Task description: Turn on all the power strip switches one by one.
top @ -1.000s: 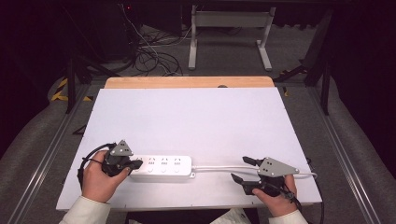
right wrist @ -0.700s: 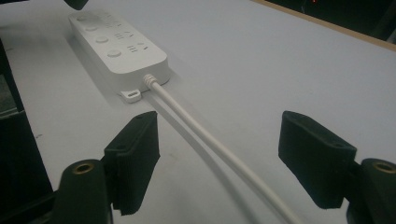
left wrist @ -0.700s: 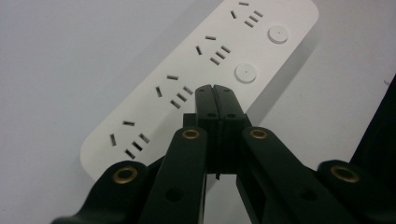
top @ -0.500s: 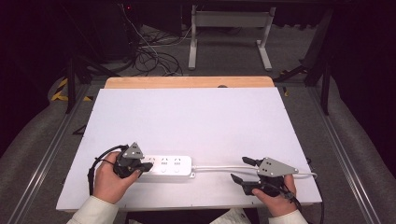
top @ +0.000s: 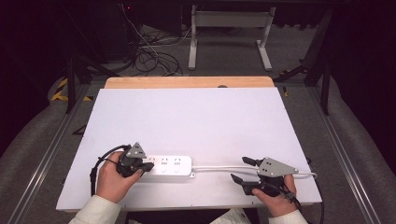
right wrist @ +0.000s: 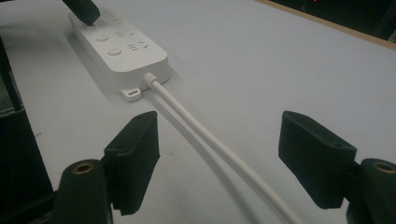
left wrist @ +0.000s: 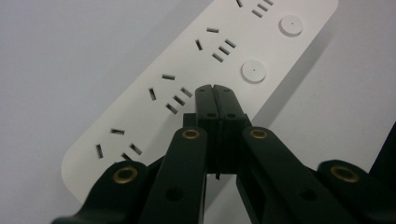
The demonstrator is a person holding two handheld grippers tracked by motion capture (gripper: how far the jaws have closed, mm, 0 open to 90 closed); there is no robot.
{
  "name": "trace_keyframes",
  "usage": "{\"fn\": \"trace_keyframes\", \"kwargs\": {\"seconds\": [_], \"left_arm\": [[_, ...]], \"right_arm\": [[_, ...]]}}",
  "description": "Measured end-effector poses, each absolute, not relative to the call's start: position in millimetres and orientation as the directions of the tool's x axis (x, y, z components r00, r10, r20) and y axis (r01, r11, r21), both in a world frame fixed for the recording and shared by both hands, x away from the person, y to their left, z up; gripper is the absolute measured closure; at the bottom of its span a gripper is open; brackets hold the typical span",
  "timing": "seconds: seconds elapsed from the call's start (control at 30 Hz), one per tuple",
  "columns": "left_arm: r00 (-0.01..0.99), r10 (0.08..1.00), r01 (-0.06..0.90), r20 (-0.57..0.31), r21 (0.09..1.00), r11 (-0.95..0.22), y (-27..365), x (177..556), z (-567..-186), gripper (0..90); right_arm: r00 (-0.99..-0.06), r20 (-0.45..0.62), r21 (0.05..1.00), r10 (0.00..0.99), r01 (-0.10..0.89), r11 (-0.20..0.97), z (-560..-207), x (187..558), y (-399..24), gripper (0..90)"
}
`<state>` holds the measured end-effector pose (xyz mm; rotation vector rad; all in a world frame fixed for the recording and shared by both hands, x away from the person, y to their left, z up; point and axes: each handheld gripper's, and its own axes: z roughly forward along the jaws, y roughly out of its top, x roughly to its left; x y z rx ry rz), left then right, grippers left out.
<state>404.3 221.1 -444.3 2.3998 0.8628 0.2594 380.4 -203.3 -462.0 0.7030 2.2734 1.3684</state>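
High view | left gripper (top: 145, 166) closed – tips over power strip (top: 170, 164) | right gripper (top: 243, 171) open – astride cord (top: 219, 168)

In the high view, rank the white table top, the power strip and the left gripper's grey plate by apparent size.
1. White table top
2. Power strip
3. Grey plate on the left gripper

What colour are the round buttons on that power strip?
White, matching the power strip itself; the round buttons show best in the left gripper view.
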Motion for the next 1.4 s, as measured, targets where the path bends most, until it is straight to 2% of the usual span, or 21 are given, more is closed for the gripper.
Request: {"fn": "trace_keyframes", "kwargs": {"seconds": [1.4], "left_arm": [[0.762, 0.647, 0.531, 0.015, 0.556, -0.639, 216.8, 402.3, -447.3, 90.0]], "right_arm": [[-0.801, -0.078, 0.893, 0.594, 0.209, 0.398, -462.0, 379.2, -202.1, 29.6]]}}
